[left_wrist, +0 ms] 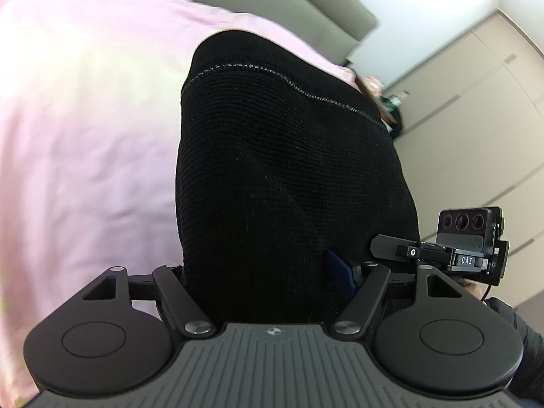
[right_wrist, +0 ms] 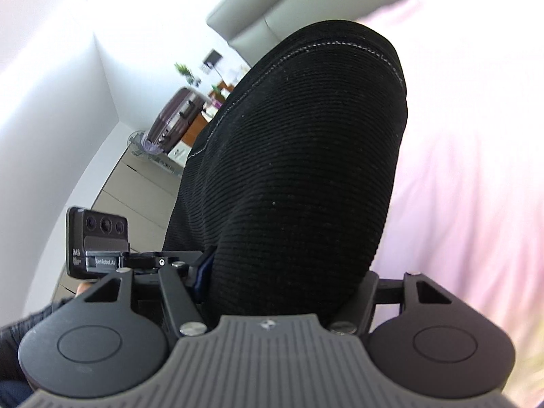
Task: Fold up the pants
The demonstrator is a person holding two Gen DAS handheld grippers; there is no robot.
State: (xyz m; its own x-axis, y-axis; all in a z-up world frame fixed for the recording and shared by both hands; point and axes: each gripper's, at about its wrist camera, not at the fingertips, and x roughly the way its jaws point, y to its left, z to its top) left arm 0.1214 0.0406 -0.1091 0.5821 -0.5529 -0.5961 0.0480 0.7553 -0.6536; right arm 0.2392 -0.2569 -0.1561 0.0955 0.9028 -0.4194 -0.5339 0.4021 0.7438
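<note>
Black ribbed knit pants (left_wrist: pixel 282 170) fill the middle of the left wrist view, with a light stitched hem line near the top. The cloth drapes over my left gripper (left_wrist: pixel 268 282) and hides its fingertips; a blue pad (left_wrist: pixel 340 272) shows at the right, pressed against the cloth. In the right wrist view the same pants (right_wrist: pixel 299 170) cover my right gripper (right_wrist: pixel 282 285) the same way. Both grippers hold the cloth lifted above a pink bedsheet (left_wrist: pixel 85 119).
The pink sheet (right_wrist: pixel 476 153) spreads to the right in the right wrist view. A grey headboard (left_wrist: pixel 323 3) stands behind. Beige cabinet doors (left_wrist: pixel 476 102) line one side. A purple suitcase (right_wrist: pixel 176 119) and a fan (right_wrist: pixel 139 142) stand by the far wall.
</note>
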